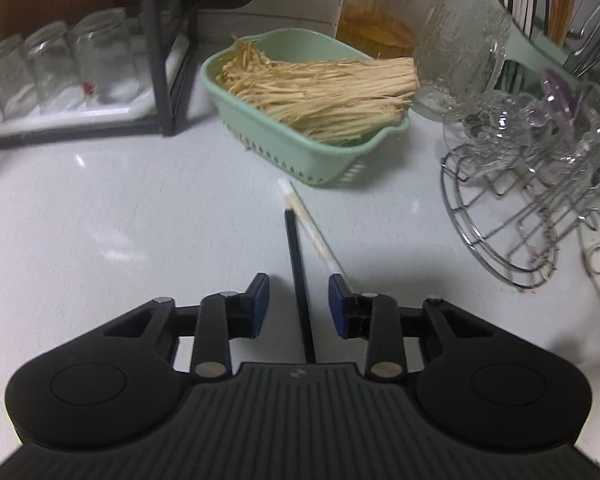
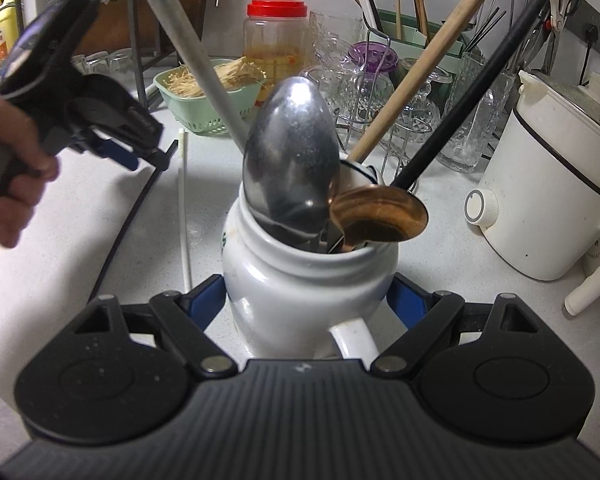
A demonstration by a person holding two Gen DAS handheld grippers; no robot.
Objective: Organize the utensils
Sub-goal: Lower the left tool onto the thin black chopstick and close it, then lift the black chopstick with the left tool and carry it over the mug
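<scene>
A black chopstick (image 1: 296, 252) and a white chopstick (image 1: 312, 228) lie side by side on the white counter (image 1: 120, 220). My left gripper (image 1: 298, 284) is open just above them. The black chopstick runs between its blue pads without touching either, and the white one passes under the right finger (image 1: 338, 300). In the right wrist view a hand holds that left gripper (image 2: 140, 152) over the black chopstick (image 2: 128, 216) and the white chopstick (image 2: 185, 208). My right gripper (image 2: 306, 298) is shut on a white ceramic jar (image 2: 300, 272) holding a steel ladle (image 2: 292, 160), a copper spoon (image 2: 380, 212) and long handles.
A green basket of pale strands (image 1: 300, 120) and a red-lidded jar (image 1: 380, 8) stand behind the chopsticks. Glassware on a wire rack (image 1: 520, 200) crowds the right, with a utensil holder (image 1: 540, 12) behind. Glass jars (image 1: 60, 68) fill a black shelf on the left. A white cooker (image 2: 560, 184) stands right of the ceramic jar.
</scene>
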